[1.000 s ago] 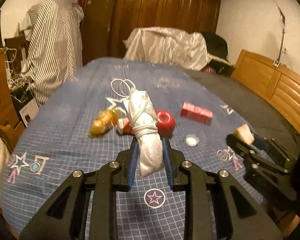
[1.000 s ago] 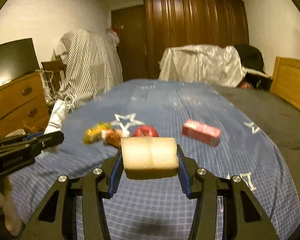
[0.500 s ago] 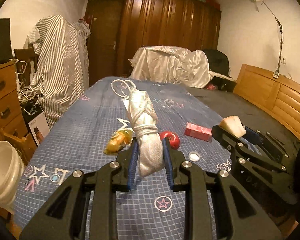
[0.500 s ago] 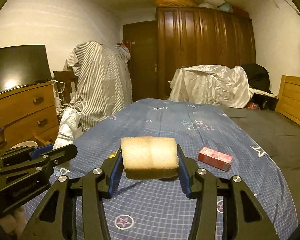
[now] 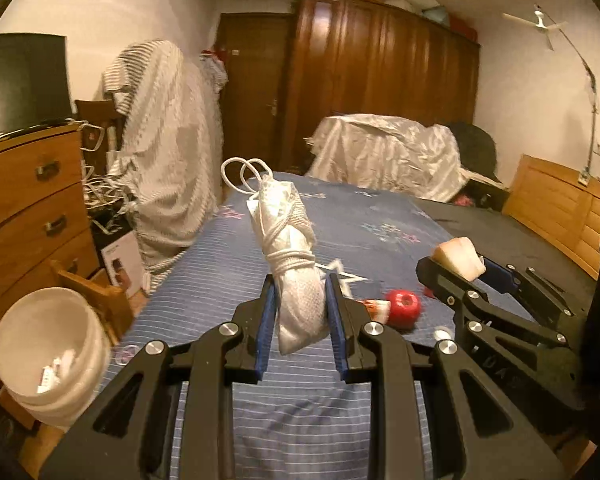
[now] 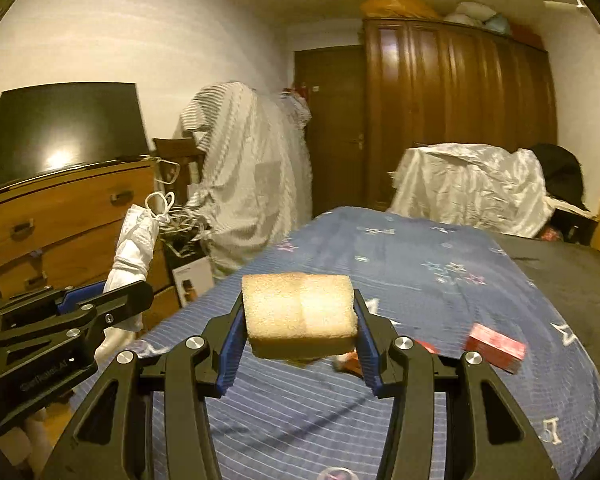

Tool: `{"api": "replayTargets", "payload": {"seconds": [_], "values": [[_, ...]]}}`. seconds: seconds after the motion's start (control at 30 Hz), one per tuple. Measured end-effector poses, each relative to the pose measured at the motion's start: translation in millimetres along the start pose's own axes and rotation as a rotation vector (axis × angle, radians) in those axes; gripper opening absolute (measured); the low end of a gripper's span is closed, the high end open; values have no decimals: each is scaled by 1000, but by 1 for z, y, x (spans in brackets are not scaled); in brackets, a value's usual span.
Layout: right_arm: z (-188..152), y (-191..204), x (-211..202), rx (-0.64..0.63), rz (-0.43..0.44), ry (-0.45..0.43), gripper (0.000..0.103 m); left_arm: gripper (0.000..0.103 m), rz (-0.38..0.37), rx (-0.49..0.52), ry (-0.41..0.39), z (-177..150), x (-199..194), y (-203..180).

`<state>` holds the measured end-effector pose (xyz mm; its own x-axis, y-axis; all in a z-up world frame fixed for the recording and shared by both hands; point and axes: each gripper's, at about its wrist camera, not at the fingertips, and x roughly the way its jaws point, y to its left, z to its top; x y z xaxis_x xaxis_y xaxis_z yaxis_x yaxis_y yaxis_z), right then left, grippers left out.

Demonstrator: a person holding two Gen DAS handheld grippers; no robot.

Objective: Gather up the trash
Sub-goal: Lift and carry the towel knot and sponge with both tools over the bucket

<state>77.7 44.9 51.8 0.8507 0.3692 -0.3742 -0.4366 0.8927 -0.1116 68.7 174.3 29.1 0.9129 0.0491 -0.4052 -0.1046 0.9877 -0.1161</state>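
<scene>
- L gripper (image 5: 300, 316): blue pads clamped on lower part of white rolled mask (image 5: 290, 256), which stands nearly upright btwn them, tied w/ its own cord, ear loops sticking up at top. Held in air above near edge of blue bed (image 5: 340, 232).
- R gripper (image 6: 300, 344): pads pressed on both ends of tan sponge (image 6: 300, 312), held flat, also off the bed.
- In R wrist view, L gripper + mask sit left of the bed, in front of wooden dresser (image 6: 72, 216).
- In L wrist view, R gripper w/ sponge shows at right, over the bed.
- White bucket (image 5: 48, 352) on floor left of the bed, below the dresser; some pale scraps inside.
- Left on the bed: red apple-like item (image 5: 404, 306) just past L gripper tips, small red/white wrapper (image 5: 376, 307) touching or just beside it (can't tell), white cap (image 5: 442, 334) near it.
- Red box (image 6: 496, 346) on the bed, right of R gripper.
- TV (image 6: 68, 132) on top of the dresser; striped cloth (image 6: 248, 172) draped over sth. beyond the dresser.
</scene>
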Motion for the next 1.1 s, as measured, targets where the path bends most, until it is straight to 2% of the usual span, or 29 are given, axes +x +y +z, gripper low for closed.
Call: {"api": "replayTargets", "payload": {"seconds": [0.3,0.77,0.97,1.1], "values": [[30,80,35,-45,111,16,50,23,106,-55,-12,9,-16,63],[76,236,99,-144,321,81,50,23,295,-137,0,11,-39,175],[83,284,132,-179,391,141,50,23,348,-185,33,5,-43,224],[81,318,169,-196,447,229,50,23,357,-217,76,-2,-38,247]]}}
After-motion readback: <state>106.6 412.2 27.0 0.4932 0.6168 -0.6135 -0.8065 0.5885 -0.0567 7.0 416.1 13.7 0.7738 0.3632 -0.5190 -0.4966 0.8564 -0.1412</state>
